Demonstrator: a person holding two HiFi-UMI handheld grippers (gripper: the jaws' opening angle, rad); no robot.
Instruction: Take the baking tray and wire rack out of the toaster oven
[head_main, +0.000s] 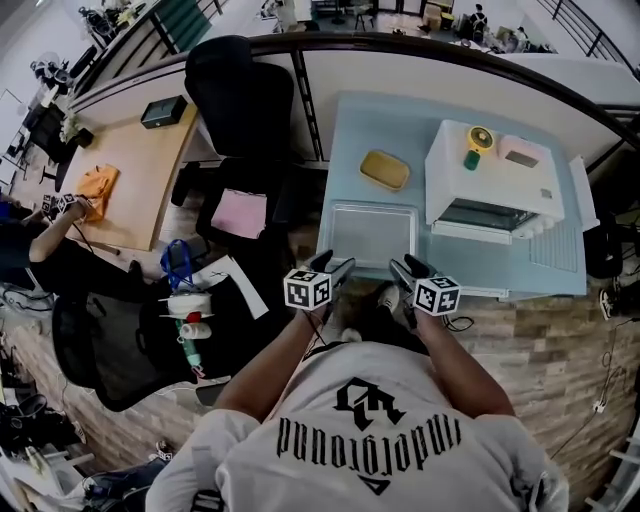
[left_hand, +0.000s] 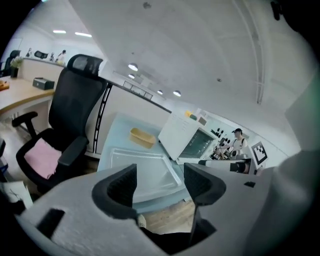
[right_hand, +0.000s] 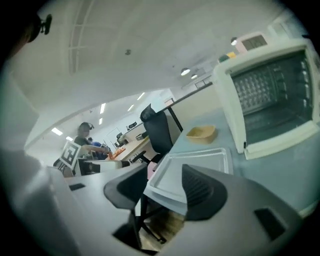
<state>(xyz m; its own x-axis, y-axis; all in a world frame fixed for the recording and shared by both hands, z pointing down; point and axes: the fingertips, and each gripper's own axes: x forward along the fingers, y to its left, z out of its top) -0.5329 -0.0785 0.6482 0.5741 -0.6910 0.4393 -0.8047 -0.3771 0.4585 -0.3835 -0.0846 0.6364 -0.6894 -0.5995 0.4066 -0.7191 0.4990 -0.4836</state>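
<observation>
Progress: pale metal baking tray (head_main: 372, 232) and, seemingly, silvery wire rack (head_main: 553, 245) lie outside the white toaster oven (head_main: 490, 165); my left claw (head_main: 336, 264) and right claw (head_main: 408, 268) gape empty.

The baking tray (head_main: 372, 232) looks like pale metal with a dull, satin sheen, smooth across its flat bottom. The toaster oven (head_main: 490, 165) has a smooth white casing — painted metal or plastic, I cannot tell which. The table (head_main: 480, 268) under them is light blue, smooth and faintly glossy. The yellow dish (head_main: 385, 169) looks matt. The left tool (left_hand: 160, 184) and the right tool (right_hand: 165, 189) have matt grey, slightly grainy plastic bodies; their pads (left_hand: 122, 186) are dark and ribbed — rubbery-looking. The floor (head_main: 560, 350) shows wood-grain planks. The chair (head_main: 240, 95) has a black mesh back and a pink cloth cushion (head_main: 238, 213). The far table (head_main: 130, 165) is matt light wood.
</observation>
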